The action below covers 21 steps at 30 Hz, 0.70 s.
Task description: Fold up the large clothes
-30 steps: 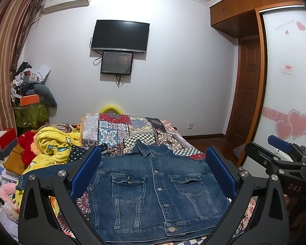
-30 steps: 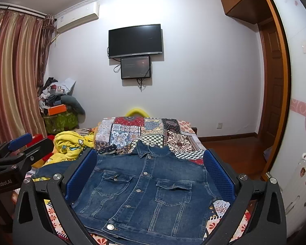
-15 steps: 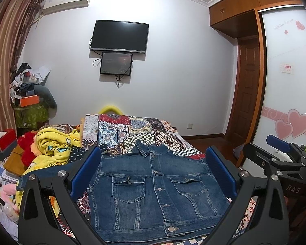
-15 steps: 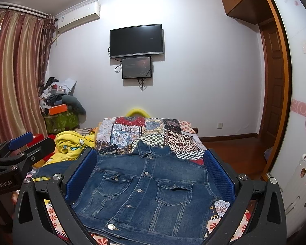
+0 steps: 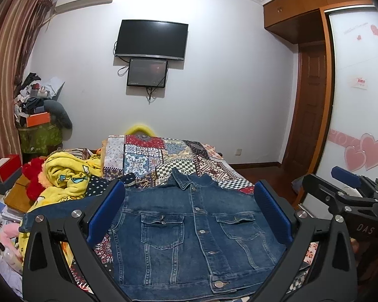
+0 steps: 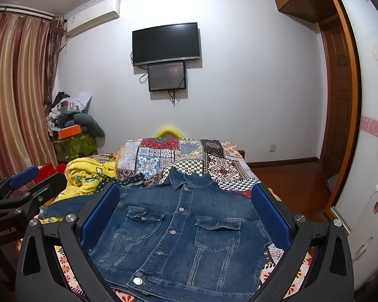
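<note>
Left wrist view gave me the right gripper (image 5: 345,188) off to its right edge, which its own camera could not show; the right wrist view caught the left gripper (image 6: 25,188) at its left edge instead. I held both level above the bed (image 5: 209,162), each with its two blue pads spread wide apart and gripping nothing. One denim jacket (image 5: 196,229) lay flat, buttoned, collar pointing away, on the patchwork cover. Two dark screens (image 6: 166,42) hung on the wall.
</note>
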Motion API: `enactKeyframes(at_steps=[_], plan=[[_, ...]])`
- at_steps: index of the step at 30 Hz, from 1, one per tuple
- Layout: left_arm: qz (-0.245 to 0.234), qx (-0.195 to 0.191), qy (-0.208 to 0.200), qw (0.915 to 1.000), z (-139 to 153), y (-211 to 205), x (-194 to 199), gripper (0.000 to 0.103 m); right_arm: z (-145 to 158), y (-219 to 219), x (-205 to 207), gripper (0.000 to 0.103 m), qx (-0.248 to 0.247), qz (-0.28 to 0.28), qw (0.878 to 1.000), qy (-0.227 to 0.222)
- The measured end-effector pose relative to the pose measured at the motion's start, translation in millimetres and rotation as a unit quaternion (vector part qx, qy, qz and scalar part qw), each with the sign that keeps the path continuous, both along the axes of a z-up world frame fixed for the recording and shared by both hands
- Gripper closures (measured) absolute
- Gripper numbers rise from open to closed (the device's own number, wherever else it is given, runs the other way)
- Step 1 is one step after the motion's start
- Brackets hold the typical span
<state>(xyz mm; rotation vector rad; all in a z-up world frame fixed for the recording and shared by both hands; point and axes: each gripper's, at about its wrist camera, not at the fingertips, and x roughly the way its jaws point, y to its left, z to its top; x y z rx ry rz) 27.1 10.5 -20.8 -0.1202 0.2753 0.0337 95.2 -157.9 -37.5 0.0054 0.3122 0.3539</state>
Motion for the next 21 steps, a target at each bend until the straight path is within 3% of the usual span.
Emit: enactKeyframes(at_steps=[6, 13, 21], plan=[[0.019, -0.007, 0.02, 0.9996, -14, 25, 30, 0.0, -8, 6, 23, 0.0, 0.002, 0.004, 1.0, 0.019], [0.066, -0.025, 0.071, 0.995, -45, 76, 77, 0.0, -35, 22, 79, 0.0, 0.02, 0.008, 0.996, 0.086], [0.133, -0.058, 0.147, 0.9785, -101, 168, 120, 0.002, -81, 42, 148, 0.0, -0.009, -0.012, 0.986, 0.163]])
